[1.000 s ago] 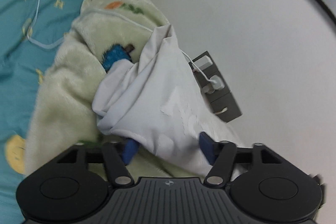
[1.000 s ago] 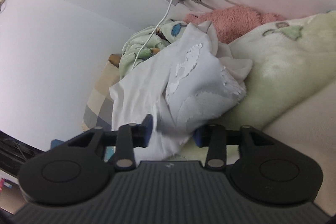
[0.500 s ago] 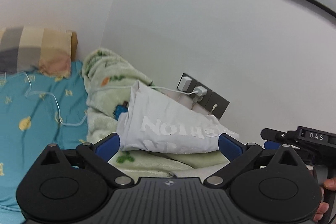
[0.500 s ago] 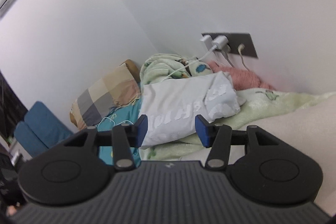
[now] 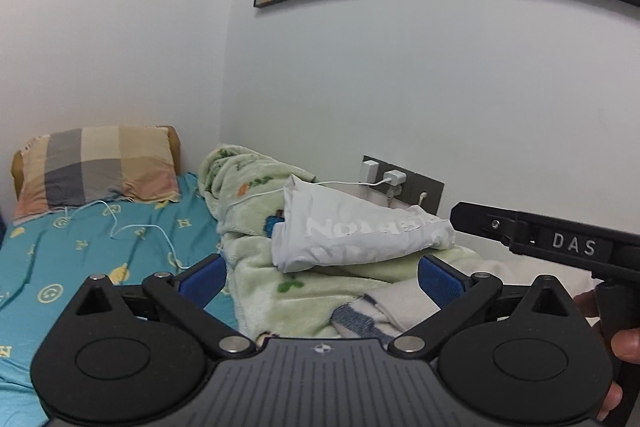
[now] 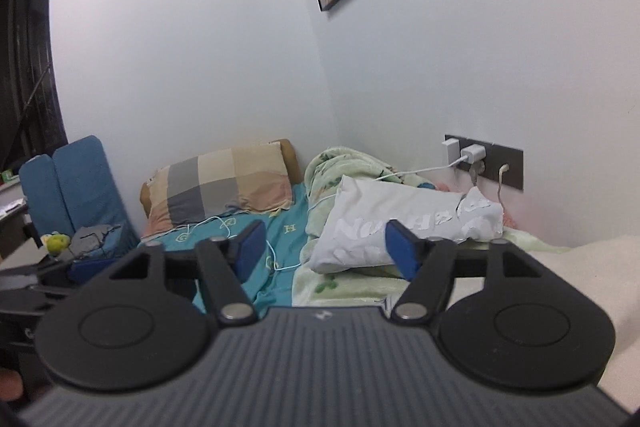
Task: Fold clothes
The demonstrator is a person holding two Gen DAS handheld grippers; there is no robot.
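The folded white T-shirt [image 5: 360, 233] lies on the pale green fleece blanket [image 5: 280, 291] against the wall, just below the socket plate [image 5: 404, 183], apparently parked there as a finished piece, clear of the bed's working area. In the left wrist view it sits at about 12 o'clock from the left gripper [image 5: 322, 277], whose blue-padded jaws stand wide apart with nothing between them. The right gripper [image 6: 326, 247] is likewise spread and empty, with the shirt at about 1 o'clock. Both hang well apart from the garment, so this fold looks complete. A white charging cable [image 5: 280, 191] trails over the blanket beside it.
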